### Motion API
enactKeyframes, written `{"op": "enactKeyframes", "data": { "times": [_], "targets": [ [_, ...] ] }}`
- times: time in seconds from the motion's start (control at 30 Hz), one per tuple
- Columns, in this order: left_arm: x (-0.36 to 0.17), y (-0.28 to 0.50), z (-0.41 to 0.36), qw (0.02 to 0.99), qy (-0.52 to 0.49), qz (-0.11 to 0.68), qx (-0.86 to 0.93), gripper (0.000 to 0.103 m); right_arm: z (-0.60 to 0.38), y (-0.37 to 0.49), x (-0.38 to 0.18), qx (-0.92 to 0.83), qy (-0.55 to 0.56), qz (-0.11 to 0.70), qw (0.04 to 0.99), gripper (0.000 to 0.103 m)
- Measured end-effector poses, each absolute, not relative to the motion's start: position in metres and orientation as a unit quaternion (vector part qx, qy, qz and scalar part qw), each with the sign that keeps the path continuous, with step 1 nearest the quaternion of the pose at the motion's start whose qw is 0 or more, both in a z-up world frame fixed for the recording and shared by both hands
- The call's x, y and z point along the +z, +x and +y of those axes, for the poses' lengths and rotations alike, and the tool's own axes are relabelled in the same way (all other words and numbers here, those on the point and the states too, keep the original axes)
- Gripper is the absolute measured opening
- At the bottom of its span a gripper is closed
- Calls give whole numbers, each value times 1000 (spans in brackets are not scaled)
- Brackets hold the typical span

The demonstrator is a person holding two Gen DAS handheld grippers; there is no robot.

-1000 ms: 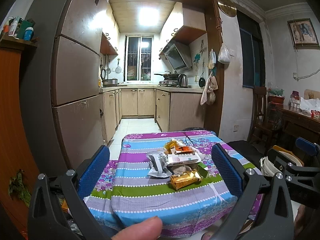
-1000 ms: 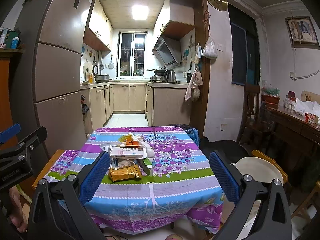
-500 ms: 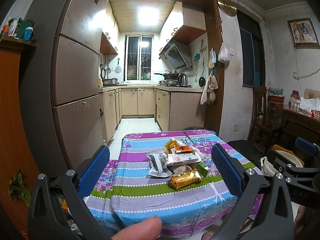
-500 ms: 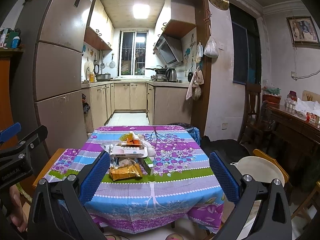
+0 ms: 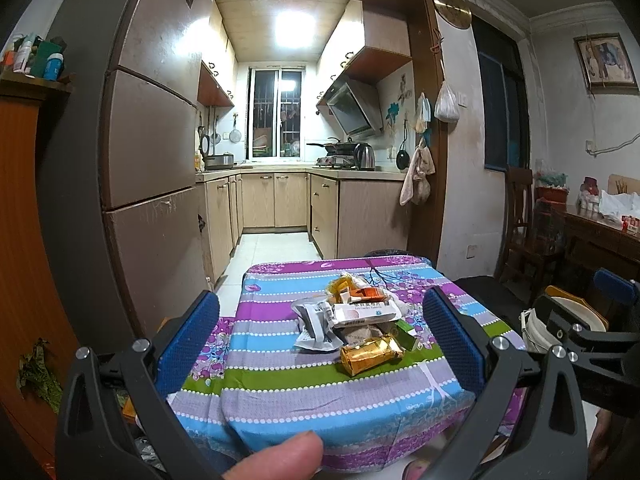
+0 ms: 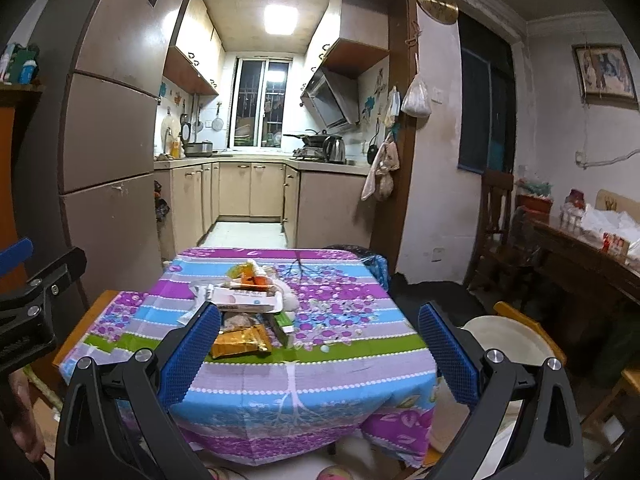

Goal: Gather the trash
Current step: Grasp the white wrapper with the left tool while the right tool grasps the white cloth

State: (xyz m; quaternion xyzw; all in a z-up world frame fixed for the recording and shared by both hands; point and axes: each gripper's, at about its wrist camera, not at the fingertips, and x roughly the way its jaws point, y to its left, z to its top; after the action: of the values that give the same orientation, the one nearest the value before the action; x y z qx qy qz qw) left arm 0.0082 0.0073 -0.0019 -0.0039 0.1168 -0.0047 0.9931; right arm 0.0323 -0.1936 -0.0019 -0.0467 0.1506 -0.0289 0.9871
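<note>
A heap of trash lies on a table with a striped floral cloth (image 5: 280,384) (image 6: 340,364): a gold foil packet (image 5: 370,354) (image 6: 240,342), a white medicine box (image 5: 362,312) (image 6: 250,299), a grey crumpled wrapper (image 5: 314,322), a small green box (image 5: 406,330) (image 6: 282,326) and orange wrappers (image 5: 352,290) (image 6: 250,274). My left gripper (image 5: 320,340) is open and empty, above the table's near edge. My right gripper (image 6: 320,344) is open and empty, also short of the heap.
A white bucket with a lid (image 6: 506,338) (image 5: 560,320) stands right of the table. A refrigerator (image 5: 148,184) is at the left, a kitchen beyond. A wooden chair (image 6: 496,216) and a cluttered sideboard (image 6: 592,248) are at the right.
The right gripper has moved slightly forward towards the table. The left gripper has hardly moved.
</note>
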Motion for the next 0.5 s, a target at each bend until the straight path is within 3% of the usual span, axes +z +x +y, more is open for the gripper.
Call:
{"op": "enactKeyframes", "data": {
  "times": [0.33,0.5],
  "targets": [
    [-6,17,13,994,5,111,-2,98,-193,30,-2,-21,-56,138,989,99],
    [-20,64,42,990,18,140,22,98,-199,46,-17,53,-61,148,986,99]
  ]
}}
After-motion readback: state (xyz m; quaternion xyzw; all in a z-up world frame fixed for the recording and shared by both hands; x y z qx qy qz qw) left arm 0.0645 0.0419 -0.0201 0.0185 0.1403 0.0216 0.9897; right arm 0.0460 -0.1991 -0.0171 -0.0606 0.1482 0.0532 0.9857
